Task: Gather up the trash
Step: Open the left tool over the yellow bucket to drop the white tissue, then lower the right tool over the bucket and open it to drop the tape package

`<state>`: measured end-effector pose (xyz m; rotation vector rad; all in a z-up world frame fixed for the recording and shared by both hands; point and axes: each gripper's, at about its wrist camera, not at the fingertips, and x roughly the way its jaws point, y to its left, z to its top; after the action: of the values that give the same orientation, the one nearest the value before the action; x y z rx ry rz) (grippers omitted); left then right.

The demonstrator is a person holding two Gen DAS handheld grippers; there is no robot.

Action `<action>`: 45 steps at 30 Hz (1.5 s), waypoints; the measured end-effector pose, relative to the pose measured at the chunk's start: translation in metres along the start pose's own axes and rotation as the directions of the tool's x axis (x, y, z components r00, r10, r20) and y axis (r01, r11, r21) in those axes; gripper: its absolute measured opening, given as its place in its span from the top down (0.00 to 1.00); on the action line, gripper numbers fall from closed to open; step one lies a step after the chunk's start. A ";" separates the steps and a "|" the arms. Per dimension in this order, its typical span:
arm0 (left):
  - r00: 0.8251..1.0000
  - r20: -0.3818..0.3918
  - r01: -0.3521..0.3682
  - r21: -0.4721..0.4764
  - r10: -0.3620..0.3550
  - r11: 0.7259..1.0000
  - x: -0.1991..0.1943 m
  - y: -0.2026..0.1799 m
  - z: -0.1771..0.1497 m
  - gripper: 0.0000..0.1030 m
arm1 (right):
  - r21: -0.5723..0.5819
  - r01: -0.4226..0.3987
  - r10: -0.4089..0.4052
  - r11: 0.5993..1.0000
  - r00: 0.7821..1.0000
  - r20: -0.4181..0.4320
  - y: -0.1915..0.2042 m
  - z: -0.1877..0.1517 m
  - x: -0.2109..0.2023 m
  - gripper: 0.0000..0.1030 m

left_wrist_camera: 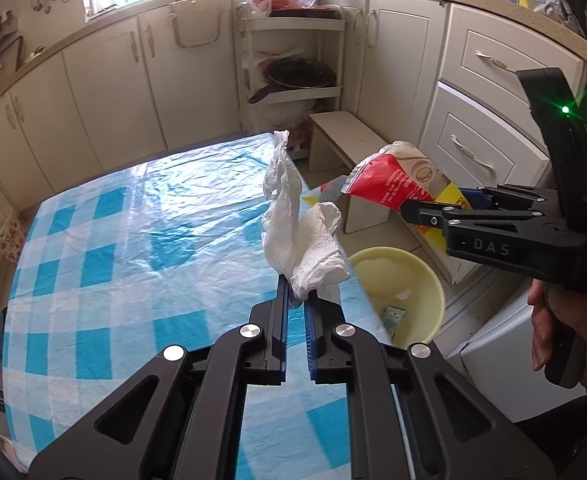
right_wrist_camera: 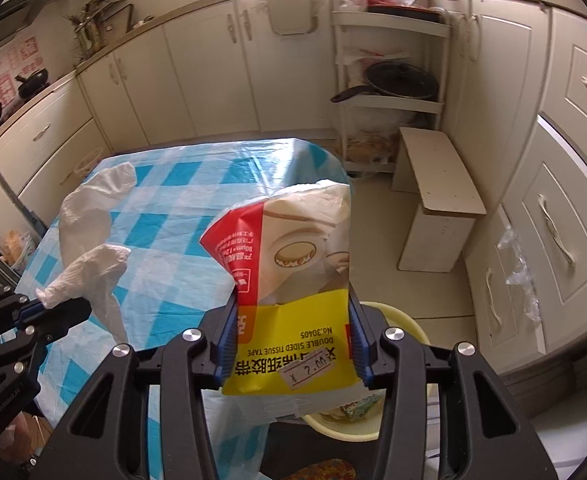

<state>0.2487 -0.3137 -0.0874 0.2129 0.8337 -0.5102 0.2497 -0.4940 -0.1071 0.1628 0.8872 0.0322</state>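
Kitchen cabinets ring a blue-checked table (left_wrist_camera: 133, 240). Left gripper (left_wrist_camera: 297, 300) is pinched tight on a paper towel (left_wrist_camera: 293, 224) at frame centre, while right gripper (right_wrist_camera: 293, 344) clamps a tape wrapper (right_wrist_camera: 289, 280) over the yellow bin (left_wrist_camera: 413, 280) at lower right.

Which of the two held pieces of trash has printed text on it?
The tape wrapper in the right gripper: red and yellow with print. The paper towel in the left gripper is plain white.
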 end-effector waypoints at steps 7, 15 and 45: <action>0.999 -0.035 0.035 0.013 -0.035 0.999 0.021 -0.034 0.005 0.93 | 0.073 0.056 -0.053 0.996 0.998 -0.037 -0.040 -0.008 0.000 0.55; 0.994 -0.086 0.071 0.024 -0.069 0.997 0.048 -0.064 0.005 0.93 | 0.100 0.092 -0.084 0.991 0.993 -0.089 -0.064 -0.014 0.009 0.54; 0.959 -0.261 0.103 -0.053 -0.113 0.993 0.133 -0.119 0.012 0.54 | 0.136 0.166 -0.130 0.977 0.963 -0.236 -0.108 -0.034 0.049 0.53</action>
<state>0.2702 -0.4669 -0.1782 0.2028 1.1191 -0.5751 0.2501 -0.5911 -0.1822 0.2403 1.1279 -0.1616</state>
